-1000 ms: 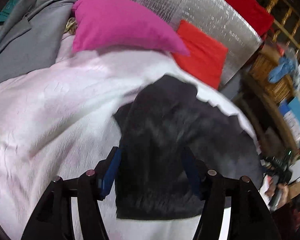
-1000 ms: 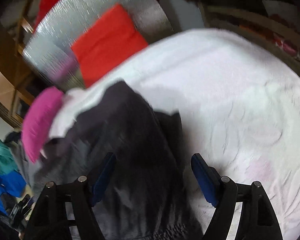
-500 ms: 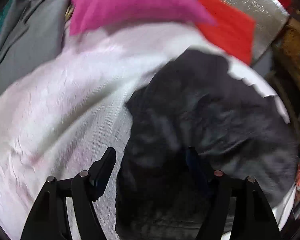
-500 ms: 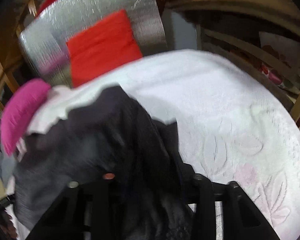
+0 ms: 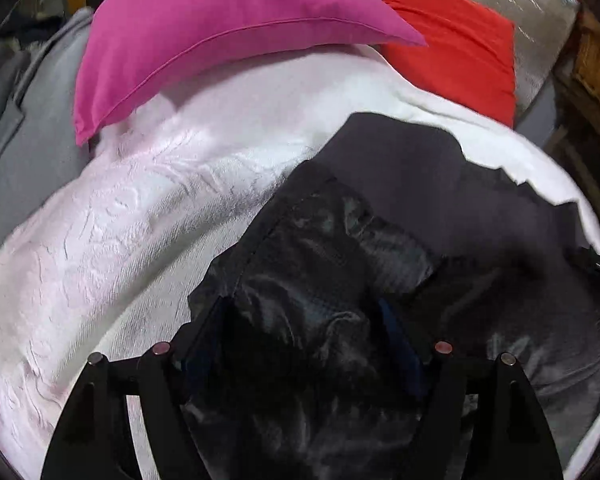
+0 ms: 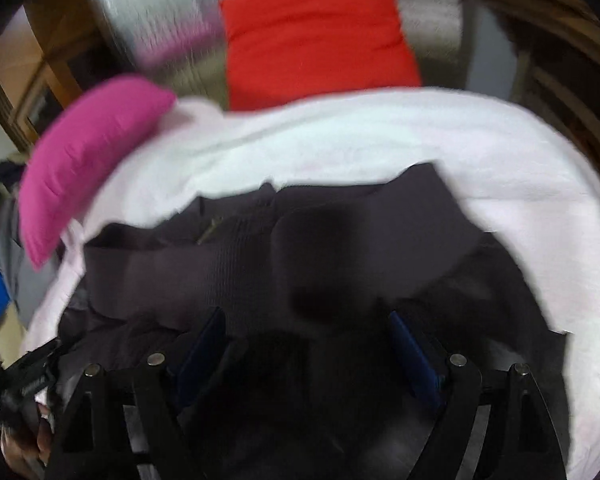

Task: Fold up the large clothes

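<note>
dark garment (image 5: pixel 440 208) under both opening tongs (image 5: pixel 300 336)

Garment (image 5: pixel 440 208) on bedspread (image 5: pixel 140 220), pillow (image 5: pixel 220 28) behind, cushion (image 5: pixel 460 56) beyond.

A home bedroom: white embossed bedspread (image 5: pixel 148 216), pink pillow (image 5: pixel 204 28), red cushion (image 6: pixel 312 36).

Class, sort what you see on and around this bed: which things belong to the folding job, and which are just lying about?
Part of the job:
- dark garment
- left gripper
- right gripper
- white bedspread, the folding surface

Just lying about:
- pink pillow
- red cushion
- grey jacket
- silver padded panel
</note>
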`<state>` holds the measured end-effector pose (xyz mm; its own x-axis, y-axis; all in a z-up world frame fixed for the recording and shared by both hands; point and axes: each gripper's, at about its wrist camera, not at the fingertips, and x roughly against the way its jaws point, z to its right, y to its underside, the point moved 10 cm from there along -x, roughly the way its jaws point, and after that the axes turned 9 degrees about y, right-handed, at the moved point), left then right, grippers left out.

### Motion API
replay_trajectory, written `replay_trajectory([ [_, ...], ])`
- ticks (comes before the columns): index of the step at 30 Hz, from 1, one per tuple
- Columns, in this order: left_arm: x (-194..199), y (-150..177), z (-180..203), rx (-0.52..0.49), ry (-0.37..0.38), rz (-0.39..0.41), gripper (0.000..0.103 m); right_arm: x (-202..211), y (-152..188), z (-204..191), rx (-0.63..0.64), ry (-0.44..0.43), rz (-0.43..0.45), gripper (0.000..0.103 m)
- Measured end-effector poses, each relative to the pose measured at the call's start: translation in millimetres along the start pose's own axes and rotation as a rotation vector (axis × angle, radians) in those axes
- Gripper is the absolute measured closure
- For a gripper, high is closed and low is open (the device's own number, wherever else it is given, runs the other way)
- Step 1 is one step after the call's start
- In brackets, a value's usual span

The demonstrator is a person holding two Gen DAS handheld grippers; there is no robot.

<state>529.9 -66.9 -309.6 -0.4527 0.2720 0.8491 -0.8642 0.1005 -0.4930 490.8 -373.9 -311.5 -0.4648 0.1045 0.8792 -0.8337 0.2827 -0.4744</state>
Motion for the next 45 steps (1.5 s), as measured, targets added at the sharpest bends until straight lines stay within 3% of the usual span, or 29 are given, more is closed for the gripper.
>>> replay_trajectory([
  [3, -10.7, -4.1, 3.9, -0.044, -0.025, -0.035, 0.022, -16.0, 0.7, -10.6, 0.080, 0.110, 0.013, 0.017],
  [4, -15.4, -9.8, 4.4, -0.050, -0.024, -0.039, 0.022, -14.4, -2.4, -11.7, 0.072, 0.107, 0.035, 0.024],
  [5, -19.7, -15.4, 6.0, -0.059, -0.023, -0.041, 0.022, -12.2, -3.9, -11.3, 0.061, 0.096, 0.050, 0.050],
  [8, -35.1, -26.8, 6.3, -0.053, -0.029, -0.049, 0.021, -3.9, -17.7, -10.3, 0.085, 0.174, 0.137, 0.092],
  [11, -49.3, -41.9, 6.0, -0.049, -0.037, -0.025, 0.020, -11.2, -26.0, -9.3, 0.092, 0.188, 0.154, 0.092],
  [14, -59.0, -49.9, 6.4, -0.035, -0.042, -0.019, 0.020, -21.5, -37.0, -0.3, 0.021, 0.159, 0.148, 0.092],
  [17, -44.2, -46.7, 8.2, -0.031, -0.026, 0.005, 0.020, -1.1, -33.2, 11.1, -0.085, 0.017, 0.167, 0.087],
  [21, -1.2, -37.0, 5.6, -0.021, 0.061, 0.067, 0.020, 28.8, -23.7, 28.2, -0.224, -0.180, 0.168, 0.077],
  [22, 9.2, -33.3, 4.1, -0.023, 0.075, 0.074, 0.020, 42.2, -14.2, 44.9, -0.252, -0.195, 0.176, 0.062],
  [23, 24.7, -28.4, -0.4, -0.027, 0.095, 0.091, 0.020, 52.1, -7.3, 60.8, -0.267, -0.201, 0.192, 0.030],
  [24, 36.5, -24.0, -5.8, -0.030, 0.105, 0.104, 0.020, 64.1, 0.0, 75.5, -0.278, -0.196, 0.224, 0.019],
  [25, 51.0, -17.2, -14.0, -0.030, 0.115, 0.118, 0.020, 79.1, 9.1, 93.6, -0.288, -0.180, 0.267, 0.015],
  [27, 65.1, -5.1, -28.7, -0.016, 0.126, 0.122, 0.020, 95.8, 28.0, 127.5, -0.301, -0.147, 0.294, 0.015],
  [30, 82.4, 17.6, -46.5, -0.002, 0.137, 0.115, 0.020, 96.6, 60.2, 171.8, -0.341, -0.125, 0.249, 0.015],
  [35, 72.6, 50.0, -63.8, 0.034, 0.085, 0.061, 0.020, 77.8, 95.8, 191.3, -0.412, -0.176, 0.196, 0.020],
  [36, 63.3, 56.4, -66.8, 0.046, 0.053, 0.025, 0.020, 69.0, 99.7, 187.1, -0.410, -0.170, 0.175, 0.024],
  [38, 46.2, 64.0, -66.5, 0.044, 0.026, -0.021, 0.019, 44.6, 109.6, 175.5, -0.385, -0.151, 0.106, 0.066],
  [42, 42.9, 61.7, -66.5, 0.051, -0.025, -0.040, 0.019, 45.0, 111.8, 165.8, -0.394, -0.083, 0.113, 0.067],
  [45, 59.0, 61.6, -63.1, 0.039, -0.028, -0.018, 0.019, 60.4, 112.5, 162.5, -0.391, -0.097, 0.130, 0.067],
])
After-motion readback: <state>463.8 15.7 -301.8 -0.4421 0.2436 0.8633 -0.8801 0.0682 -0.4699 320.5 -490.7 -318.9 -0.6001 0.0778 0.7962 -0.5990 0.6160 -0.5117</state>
